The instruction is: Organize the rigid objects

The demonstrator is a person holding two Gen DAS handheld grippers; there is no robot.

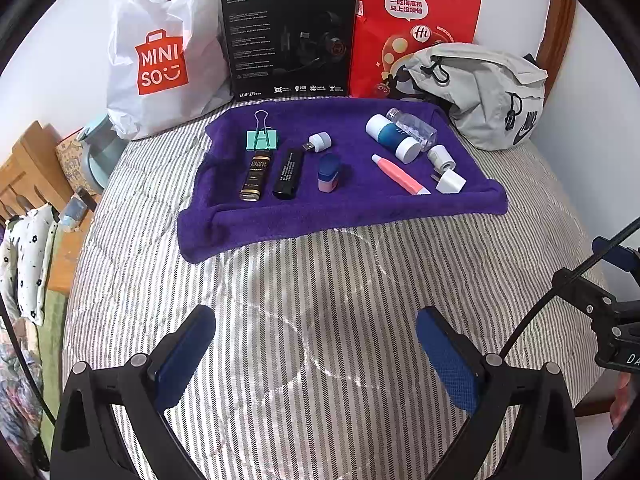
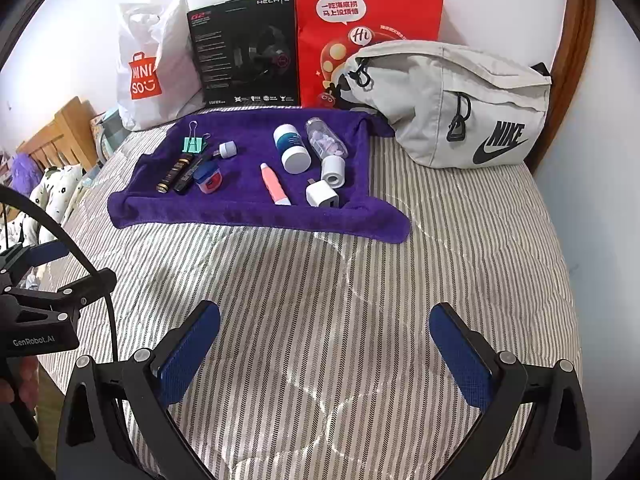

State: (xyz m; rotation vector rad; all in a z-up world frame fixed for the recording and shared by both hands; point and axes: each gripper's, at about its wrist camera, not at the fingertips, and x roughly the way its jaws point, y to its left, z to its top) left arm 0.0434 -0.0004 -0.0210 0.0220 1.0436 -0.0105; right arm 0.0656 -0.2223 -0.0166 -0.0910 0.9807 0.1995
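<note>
Nearest, left gripper and right gripper, both spread wide, empty, above striped bedding. Farther, purple towel bearing binder clip, pink tube, white charger. Behind, grey bag, black box, unobstructed.

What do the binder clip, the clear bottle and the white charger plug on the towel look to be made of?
Binder clip: painted mint metal body, likely, with bare silvery wire handles. Clear bottle: transparent glossy plastic, probably; pale tablets show through its wall. White charger plug: smooth matte white plastic, with a dark port slot. All lie on the purple towel, a soft fuzzy cloth.
</note>
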